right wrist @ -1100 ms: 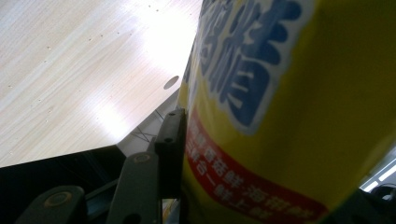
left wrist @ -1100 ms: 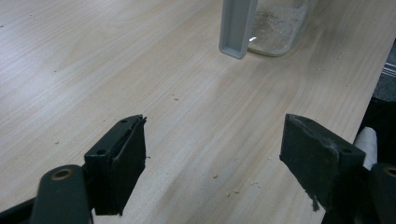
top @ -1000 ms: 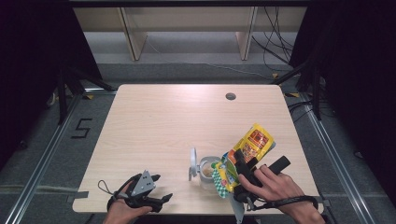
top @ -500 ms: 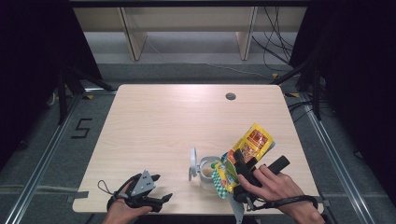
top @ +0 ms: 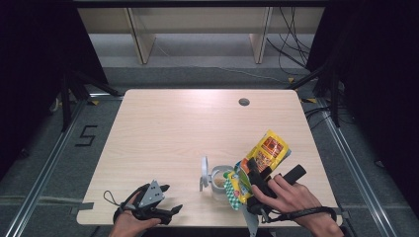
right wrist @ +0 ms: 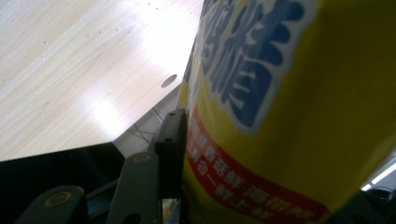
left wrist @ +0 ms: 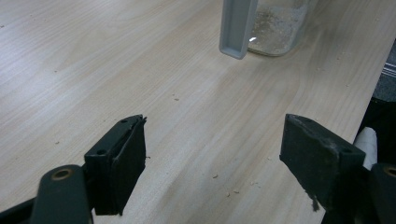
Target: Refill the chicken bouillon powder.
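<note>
Your right tongs are clamped on the yellow pouch, which you hold tilted, its lower end leaning over the open mouth of the small clear jar near the front edge of the bench. I judge that you are in the middle of the pouring step: the jar is already open, with its grey lid standing up on edge at its left side, and a thin layer of pale, sandy powder lies on its bottom, so some filling seems done, but the jar is far from full. What is left, I think, is to finish the pour, set the pouch down and close the lid. Your left tongs rest low at the front left corner of the bench, well apart from the jar, with the jaws standing wide apart and nothing between them. The pouch is a glossy, flexible foil bag, yellow with a red band and blue printed letters; beside it a green checked part shows, which I cannot identify. The jar looks like rigid transparent plastic with rounded corners. The bench has a light wood-grain surface, matte, with a few small crumbs scattered on it.
</note>
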